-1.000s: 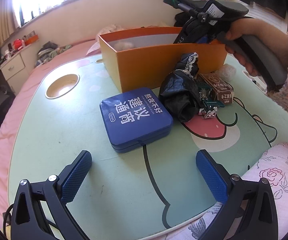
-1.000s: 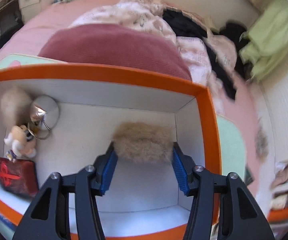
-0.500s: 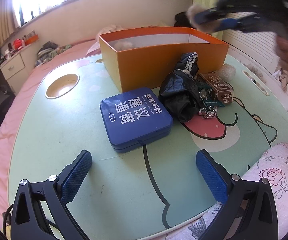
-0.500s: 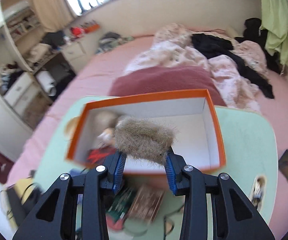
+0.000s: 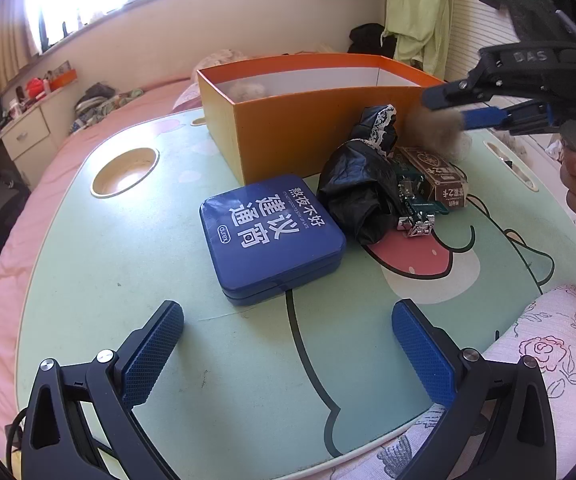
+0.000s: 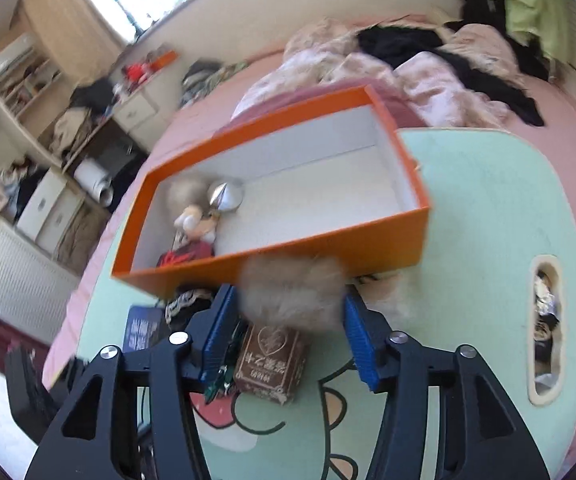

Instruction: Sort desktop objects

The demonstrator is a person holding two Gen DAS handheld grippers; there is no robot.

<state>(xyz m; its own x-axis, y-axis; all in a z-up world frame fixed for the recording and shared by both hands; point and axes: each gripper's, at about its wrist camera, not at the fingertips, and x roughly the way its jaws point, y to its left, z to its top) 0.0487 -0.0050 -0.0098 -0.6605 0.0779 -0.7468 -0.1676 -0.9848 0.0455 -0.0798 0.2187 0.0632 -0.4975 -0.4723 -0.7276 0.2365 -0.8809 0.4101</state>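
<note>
My right gripper (image 6: 290, 312) is shut on a tan fur pompom (image 6: 292, 296) and holds it in the air in front of the orange box (image 6: 271, 258), above a brown carton (image 6: 271, 360). In the left wrist view the pompom (image 5: 434, 128) hangs at the right, next to the box (image 5: 312, 128). The box holds a second pompom, a small mirror (image 6: 225, 198) and a doll charm (image 6: 191, 220). My left gripper (image 5: 288, 344) is open and empty, low over the table before a blue tin (image 5: 269, 236).
A black folded umbrella (image 5: 362, 196), a green circuit board (image 5: 416, 200) and the brown carton (image 5: 436, 178) lie beside the box on the green cartoon table (image 5: 127, 280). The table has a round cup hole (image 5: 123, 172). A bed with heaped clothes (image 6: 428, 68) lies behind.
My right gripper has lifted the pompom out of the orange box and drawn it back and down to the table side of the box. My left gripper has not moved.
</note>
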